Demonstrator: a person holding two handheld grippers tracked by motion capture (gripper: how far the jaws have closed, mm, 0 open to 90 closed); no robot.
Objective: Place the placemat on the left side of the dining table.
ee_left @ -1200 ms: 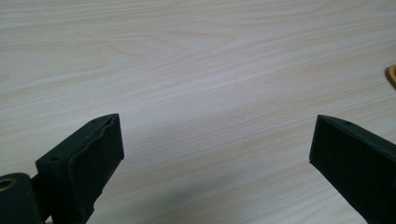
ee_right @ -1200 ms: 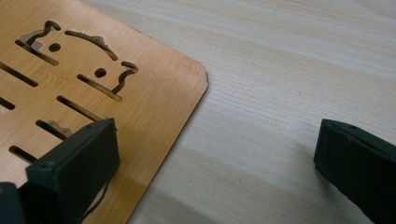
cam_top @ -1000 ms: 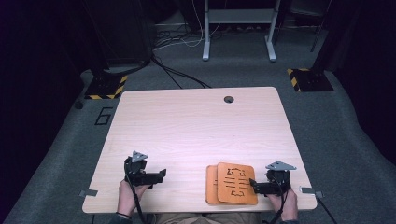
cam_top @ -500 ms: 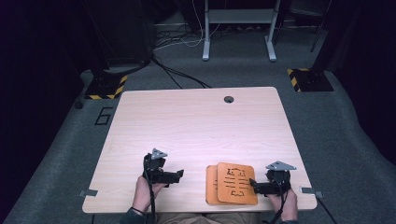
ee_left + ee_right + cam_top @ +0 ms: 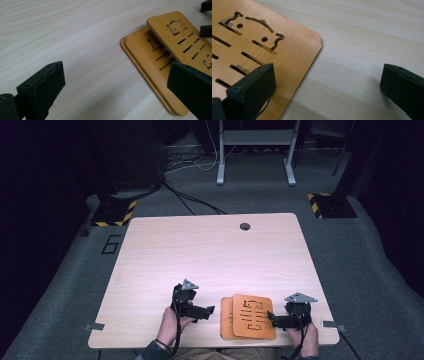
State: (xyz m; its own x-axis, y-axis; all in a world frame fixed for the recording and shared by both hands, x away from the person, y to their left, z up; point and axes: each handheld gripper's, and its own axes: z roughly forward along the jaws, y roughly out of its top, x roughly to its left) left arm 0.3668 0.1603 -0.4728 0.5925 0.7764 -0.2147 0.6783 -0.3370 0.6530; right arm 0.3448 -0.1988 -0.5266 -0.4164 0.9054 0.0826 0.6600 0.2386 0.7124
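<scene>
A lab-like workroom: a bare wooden table (image 5: 210, 255) on grey carpet (image 5: 360, 265), floor cables (image 5: 190, 200), hazard-striped stand feet (image 5: 330, 205).

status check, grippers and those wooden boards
Left gripper open, just left of the stacked wooden boards, not touching. Right gripper open at the top board's right edge, nothing held. Table around them bare.

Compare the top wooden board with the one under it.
The top board lies shifted toward the right gripper, with its whole cut-out face showing; the lower board pokes out on the left gripper's side, mostly covered. In the left gripper view the top board sits tilted, the lower one flat on the table. Both are orange-brown with rounded corners and slot cut-outs.
</scene>
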